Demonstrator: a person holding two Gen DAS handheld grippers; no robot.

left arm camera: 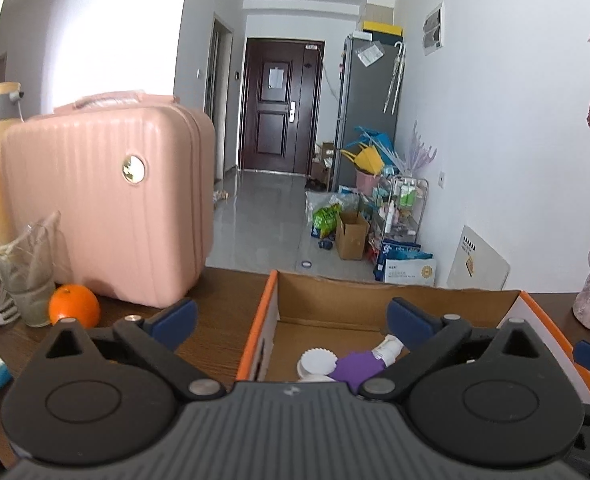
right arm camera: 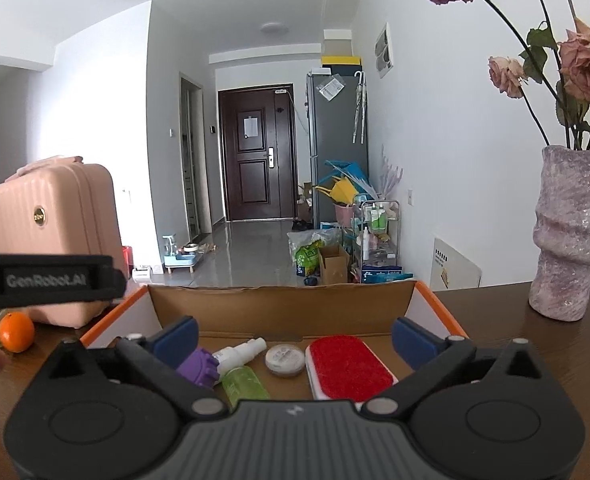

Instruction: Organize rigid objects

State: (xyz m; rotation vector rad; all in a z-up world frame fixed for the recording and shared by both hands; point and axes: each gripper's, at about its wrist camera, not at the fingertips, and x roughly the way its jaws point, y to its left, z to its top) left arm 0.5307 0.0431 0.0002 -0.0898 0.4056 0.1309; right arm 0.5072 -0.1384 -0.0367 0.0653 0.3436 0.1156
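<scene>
Box: I see an open cardboard box with orange rim and white outer walls on the dark wooden table, straight ahead at 12 o'clock of both claws.
Box contents, right view: a purple plastic block with studs at 9 o'clock, a white-capped spray bottle with green body just beside it, a small round tin with a pale lid in the middle, and a red-topped white-edged brush pad at 3 o'clock.
Box contents, left view: I make out only the purple block, the bottle's white neck and a round white ribbed cap at 9 o'clock of the block.
Left gripper: jaws spread wide, nothing between the blue pads; it straddles the box's left wall.
Right gripper: jaws spread wide, empty, above the box contents.
Only in left view: a clear glass wrapped with twine at 9 o'clock.
Both views: a pink ribbed hard-shell case with an orange fruit just beside it.
Only in right view in full: a mottled pink ceramic vase holding dried pink roses, at 2 o'clock, outside the box.
</scene>
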